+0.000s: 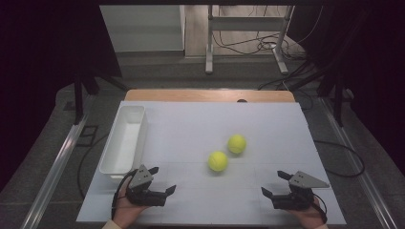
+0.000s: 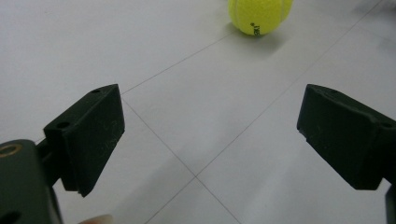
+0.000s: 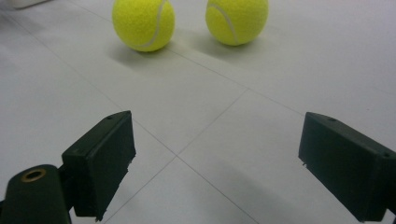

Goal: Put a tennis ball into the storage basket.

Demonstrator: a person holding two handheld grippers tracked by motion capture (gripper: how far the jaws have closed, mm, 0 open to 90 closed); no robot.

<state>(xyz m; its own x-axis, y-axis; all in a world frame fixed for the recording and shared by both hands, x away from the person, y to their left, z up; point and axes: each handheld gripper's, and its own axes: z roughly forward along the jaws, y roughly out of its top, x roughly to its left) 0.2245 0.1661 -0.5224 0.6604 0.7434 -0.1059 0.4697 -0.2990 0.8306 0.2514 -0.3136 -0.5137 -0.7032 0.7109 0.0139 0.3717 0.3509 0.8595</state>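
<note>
Two yellow tennis balls lie on the white table: the nearer ball (image 1: 218, 161) at centre and the farther ball (image 1: 237, 143) just right of it. My left gripper (image 1: 161, 180) rests low at the front left, held in a hand, its jaws wide apart with nothing between them. In the left gripper view one ball (image 2: 259, 15) sits ahead and to the right of my left gripper (image 2: 210, 140). My right gripper (image 1: 273, 183) stands open at the front right. Both balls (image 3: 143, 23) (image 3: 237, 19) lie well ahead of my right gripper (image 3: 217, 163) in its own view.
A long white bin (image 1: 125, 139) stands empty along the table's left side, just beyond the left gripper. A wooden strip (image 1: 210, 95) runs along the far edge. Metal frame legs and cables are on the floor behind.
</note>
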